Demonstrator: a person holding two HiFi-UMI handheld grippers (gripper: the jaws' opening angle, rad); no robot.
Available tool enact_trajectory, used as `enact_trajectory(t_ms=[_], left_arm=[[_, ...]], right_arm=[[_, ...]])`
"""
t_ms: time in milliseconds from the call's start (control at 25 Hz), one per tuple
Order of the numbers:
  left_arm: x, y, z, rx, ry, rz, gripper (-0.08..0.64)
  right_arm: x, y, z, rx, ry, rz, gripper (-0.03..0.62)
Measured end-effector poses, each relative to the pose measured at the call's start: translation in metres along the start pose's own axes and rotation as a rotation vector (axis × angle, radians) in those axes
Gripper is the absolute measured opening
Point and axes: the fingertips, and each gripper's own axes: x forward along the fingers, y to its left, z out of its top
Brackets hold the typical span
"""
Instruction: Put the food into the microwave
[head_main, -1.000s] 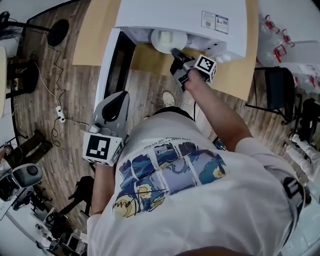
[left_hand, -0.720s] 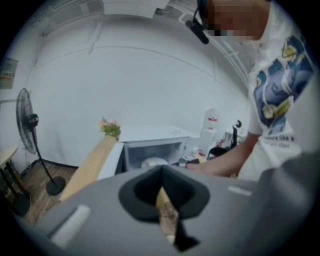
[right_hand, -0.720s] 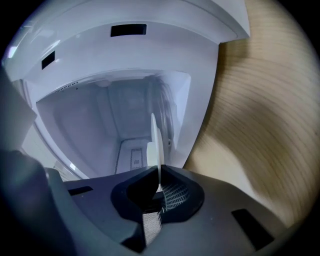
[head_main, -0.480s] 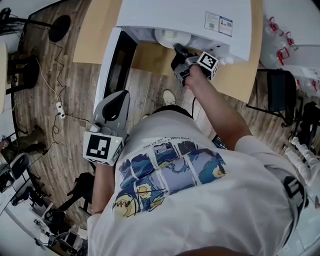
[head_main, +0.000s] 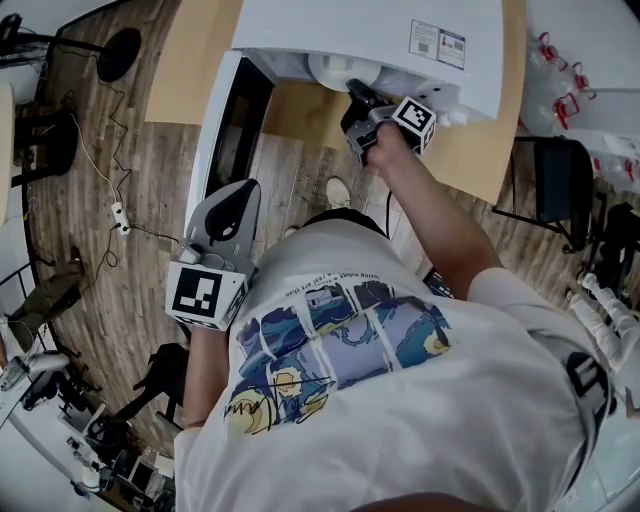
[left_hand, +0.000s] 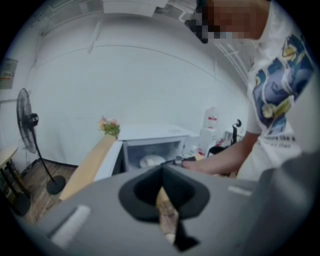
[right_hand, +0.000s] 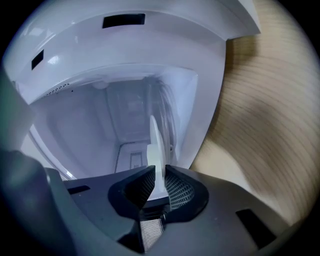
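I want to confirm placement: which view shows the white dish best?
The left gripper view: the white dish sits, though small, inside the open microwave. The head view catches only its front under the microwave's top. The right gripper view shows its rim edge-on between the right gripper's opening jaws.

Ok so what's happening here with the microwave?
A person is setting a white dish inside the open microwave with the right gripper. Its fingers are opening, with the dish's rim between them, so the dish is apparently being let go. The left gripper hangs back from the microwave, shut and empty.
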Motion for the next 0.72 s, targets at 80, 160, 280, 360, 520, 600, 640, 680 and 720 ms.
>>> enact_trajectory(t_ms=[80, 160, 280, 360, 520, 600, 640, 680, 720], left_arm=[[-0.001, -0.001, 0.000, -0.001, 0.001, -0.001, 0.009], [-0.003, -0.001, -0.001, 0.000, 0.001, -0.002, 0.009], [-0.005, -0.002, -0.006, 0.014, 0.007, -0.008, 0.008], [-0.008, -0.003, -0.004, 0.006, -0.004, -0.006, 0.009], [-0.014, -0.003, -0.007, 0.003, -0.008, -0.006, 0.009], [-0.016, -0.004, -0.007, -0.005, -0.011, -0.007, 0.008], [-0.017, -0.004, -0.008, -0.007, -0.012, -0.008, 0.008], [-0.018, -0.004, -0.009, -0.009, -0.013, -0.010, 0.008], [-0.020, -0.004, -0.010, -0.010, -0.013, -0.011, 0.009]], right_arm=[[0.000, 0.003, 0.000, -0.001, -0.003, 0.009, 0.069], [0.001, 0.007, 0.000, 0.001, -0.005, 0.027, 0.105], [0.001, 0.012, -0.001, -0.019, -0.013, 0.047, 0.152], [0.001, 0.015, -0.002, -0.041, -0.017, 0.054, 0.166], [-0.003, 0.016, -0.007, -0.057, -0.011, 0.063, 0.192], [-0.005, 0.015, -0.008, -0.065, -0.008, 0.059, 0.194], [-0.007, 0.015, -0.008, -0.073, -0.005, 0.055, 0.193], [-0.008, 0.014, -0.011, -0.082, 0.000, 0.051, 0.193], [-0.009, 0.014, -0.014, -0.091, 0.009, 0.046, 0.193]])
